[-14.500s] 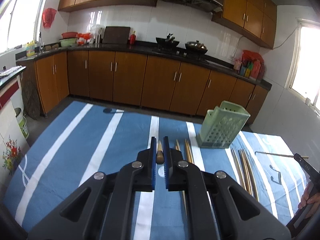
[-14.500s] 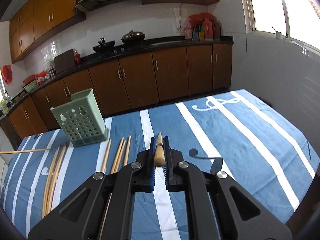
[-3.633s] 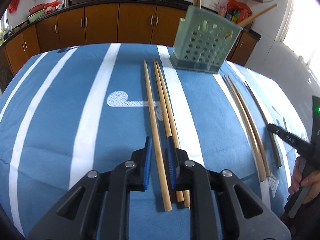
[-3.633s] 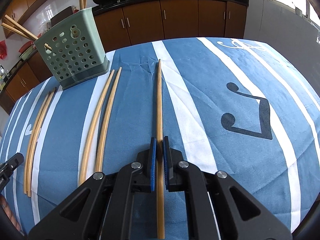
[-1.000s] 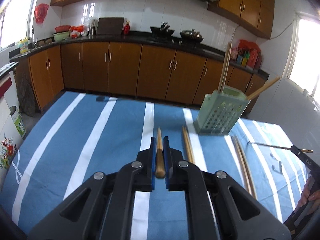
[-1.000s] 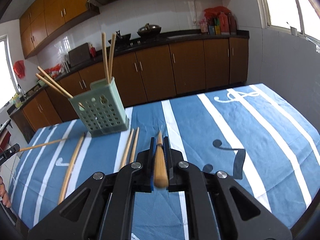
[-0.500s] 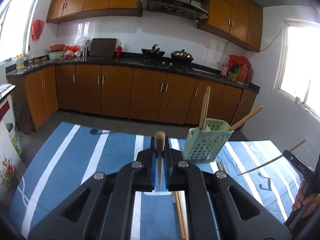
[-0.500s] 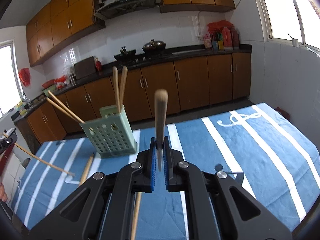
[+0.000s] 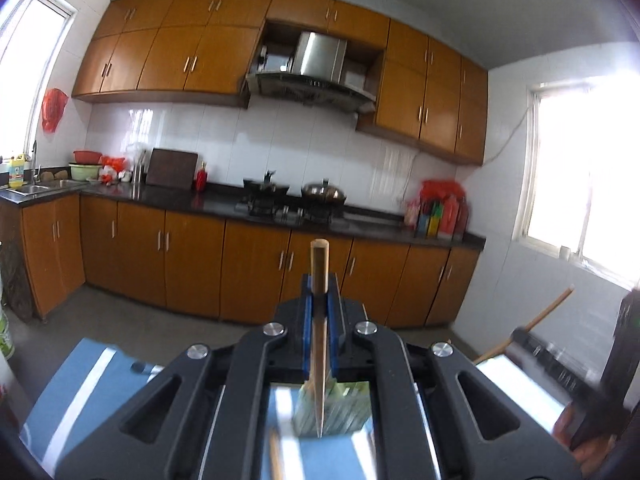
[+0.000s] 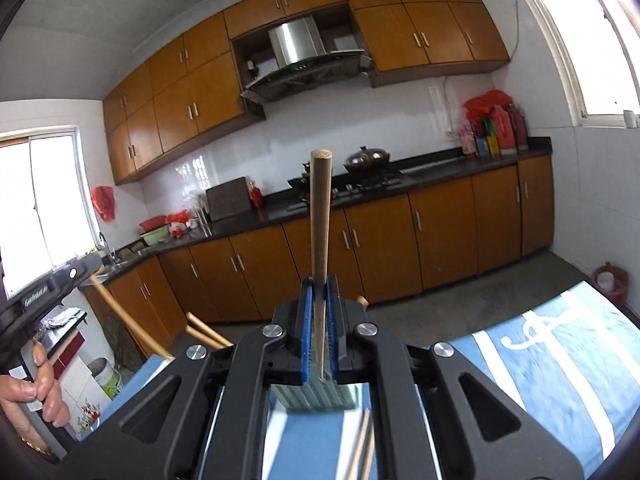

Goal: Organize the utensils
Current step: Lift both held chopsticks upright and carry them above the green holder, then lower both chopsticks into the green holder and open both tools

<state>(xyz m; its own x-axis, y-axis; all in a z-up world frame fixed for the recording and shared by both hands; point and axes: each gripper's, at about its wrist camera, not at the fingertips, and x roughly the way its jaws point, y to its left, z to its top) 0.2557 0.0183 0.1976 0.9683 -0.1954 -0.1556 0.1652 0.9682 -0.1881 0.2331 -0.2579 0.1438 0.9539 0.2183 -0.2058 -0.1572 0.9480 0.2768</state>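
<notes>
My left gripper (image 9: 319, 312) is shut on a wooden chopstick (image 9: 319, 280) held upright, its thin tip pointing down over the pale green perforated holder (image 9: 344, 416) seen below between the arms. My right gripper (image 10: 319, 312) is shut on another wooden chopstick (image 10: 321, 216), also upright, tip down over the same holder (image 10: 316, 398). Chopstick ends (image 10: 206, 330) that stand in the holder stick out to the left. The right gripper and its chopstick (image 9: 532, 322) show at the right of the left wrist view.
Loose chopsticks lie on the blue-and-white striped tablecloth (image 10: 560, 376) near the holder (image 10: 362, 448) (image 9: 275, 456). The left gripper's body (image 10: 48, 286) and the hand on it are at the left. Kitchen cabinets and counter (image 9: 200, 204) stand behind.
Both grippers have tilted up and moved over the holder, turning their chopsticks from flat to upright with tips down. The holder now sits directly below each gripper.
</notes>
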